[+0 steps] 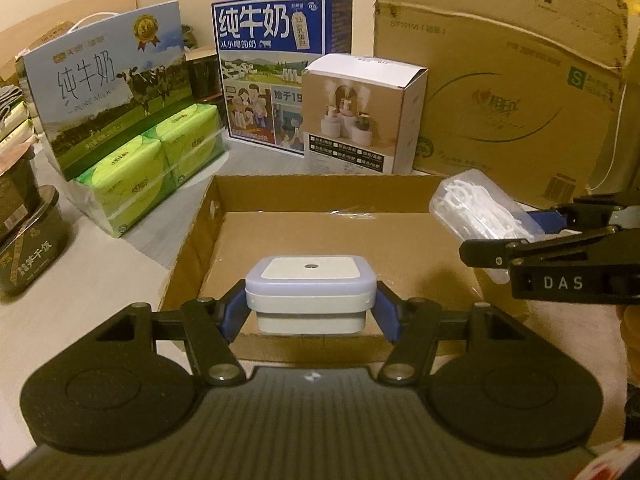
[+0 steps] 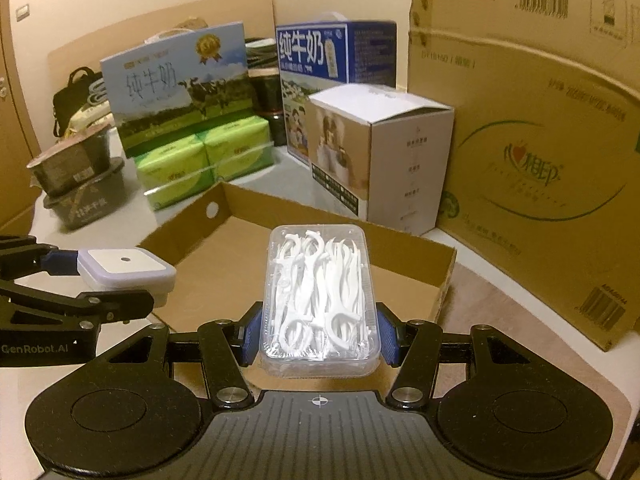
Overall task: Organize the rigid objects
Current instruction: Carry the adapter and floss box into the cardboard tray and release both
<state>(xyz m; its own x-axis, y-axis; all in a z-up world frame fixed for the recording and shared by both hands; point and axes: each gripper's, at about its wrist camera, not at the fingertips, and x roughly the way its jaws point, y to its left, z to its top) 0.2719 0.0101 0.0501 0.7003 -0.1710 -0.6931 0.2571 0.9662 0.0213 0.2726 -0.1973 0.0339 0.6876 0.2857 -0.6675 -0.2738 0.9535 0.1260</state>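
My left gripper (image 1: 311, 312) is shut on a small white square night light (image 1: 311, 290) and holds it over the near edge of an open shallow cardboard tray (image 1: 320, 192). My right gripper (image 2: 319, 330) is shut on a clear plastic box of white floss picks (image 2: 318, 296) and holds it above the tray (image 2: 444, 276). The right gripper and the floss box (image 1: 480, 208) show at the right of the left wrist view. The left gripper and the night light (image 2: 126, 270) show at the left of the right wrist view.
Behind the tray stand two milk cartons (image 1: 112, 80) (image 1: 276, 60), green tissue packs (image 1: 160, 168), a white humidifier box (image 1: 360, 116) and a large cardboard box (image 1: 512, 92). Dark food tubs (image 1: 24, 240) are stacked at the left.
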